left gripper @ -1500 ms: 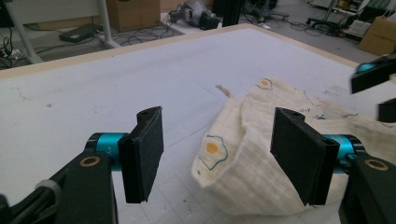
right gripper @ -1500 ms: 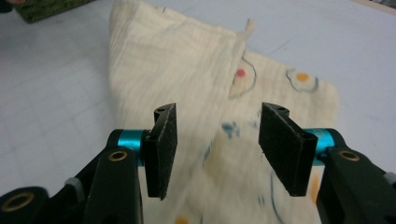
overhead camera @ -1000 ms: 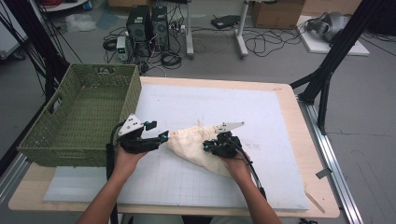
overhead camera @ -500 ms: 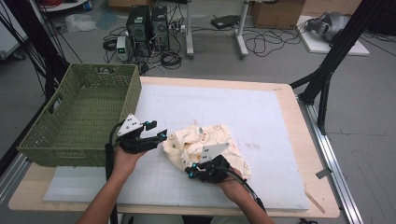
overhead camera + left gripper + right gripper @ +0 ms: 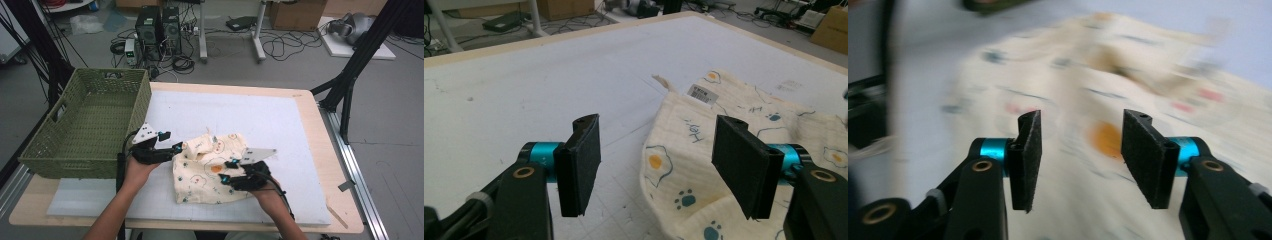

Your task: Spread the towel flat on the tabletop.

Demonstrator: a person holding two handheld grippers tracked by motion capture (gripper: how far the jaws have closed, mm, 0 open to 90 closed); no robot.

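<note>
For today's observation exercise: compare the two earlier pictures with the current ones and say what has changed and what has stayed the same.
The right gripper has swung from the cloth's far right end toward the person and now hovers open over the cloth. The cloth, a bunched roll a second ago, now lies spread flatter. The left gripper stays open at the cloth's left edge, and the green basket has not moved.

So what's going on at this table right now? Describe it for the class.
A person at a table holds a two-jaw gripper in each hand and is working on a cream printed cloth lying rumpled on the white mat. The left gripper is open at the cloth's left edge; the right gripper is open just over the cloth's lower right part. Neither grips it. A green basket stands to the left.
</note>
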